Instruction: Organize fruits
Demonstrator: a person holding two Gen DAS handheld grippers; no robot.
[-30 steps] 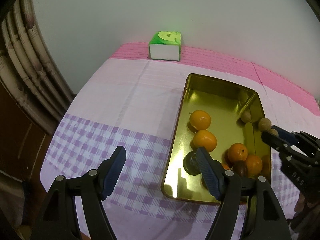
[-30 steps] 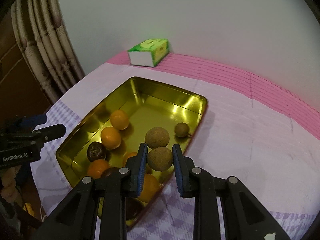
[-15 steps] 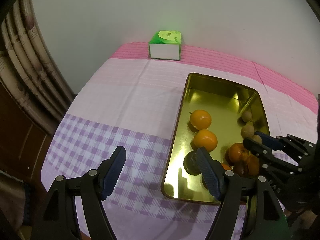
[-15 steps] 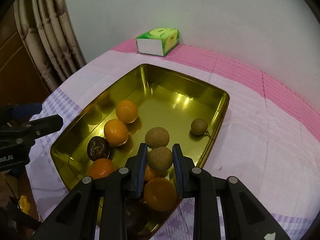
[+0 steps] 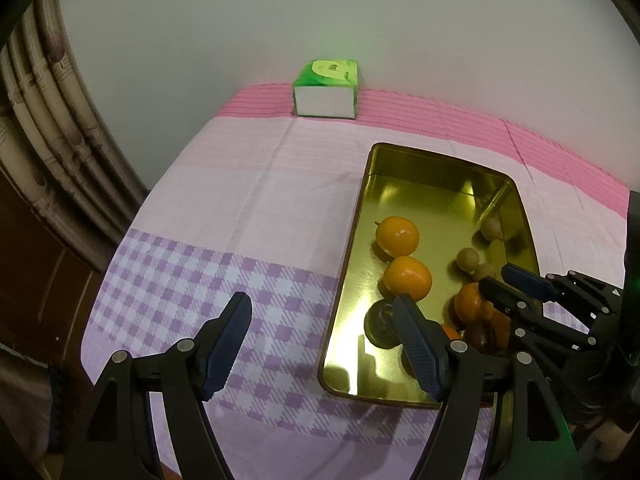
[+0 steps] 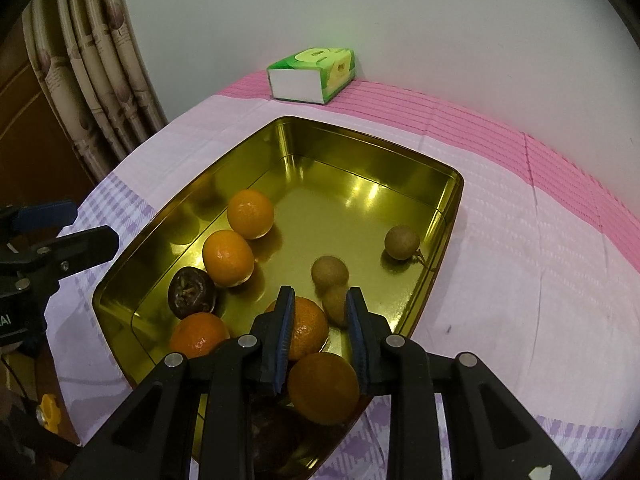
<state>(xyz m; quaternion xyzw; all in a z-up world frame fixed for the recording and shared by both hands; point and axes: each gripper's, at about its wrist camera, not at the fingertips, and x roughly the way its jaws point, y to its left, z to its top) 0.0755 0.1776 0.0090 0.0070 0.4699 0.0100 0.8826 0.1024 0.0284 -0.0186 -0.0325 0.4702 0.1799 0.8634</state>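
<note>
**A:** Fruits sit in the gold tray (image 6: 448, 184) on your pink and purple cloth (image 5: 240, 200). Where is your right gripper (image 6: 320, 332)?

**B:** You hold it over the tray's near end, its blue pads spread a little, with nothing pinched between them. A blurred brown longan (image 6: 335, 305) shows in the gap, low by the tray floor, just beside another longan (image 6: 329, 271). Whether it touches either pad, you cannot tell from here.

**A:** And the rest of the fruit?

**B:** A third longan (image 6: 402, 242) lies near the tray's right wall. Two oranges (image 6: 250, 213) sit along the left side, a dark wrinkled fruit (image 6: 193, 292) just below them, and more oranges crowd the near end under your gripper.

**A:** Your left gripper (image 5: 320, 340)?

**B:** You hold it wide apart and empty, one finger over the checked cloth, the other over the tray's near left corner. A green tissue box (image 5: 326, 89) stands at the far edge by the wall.
</note>
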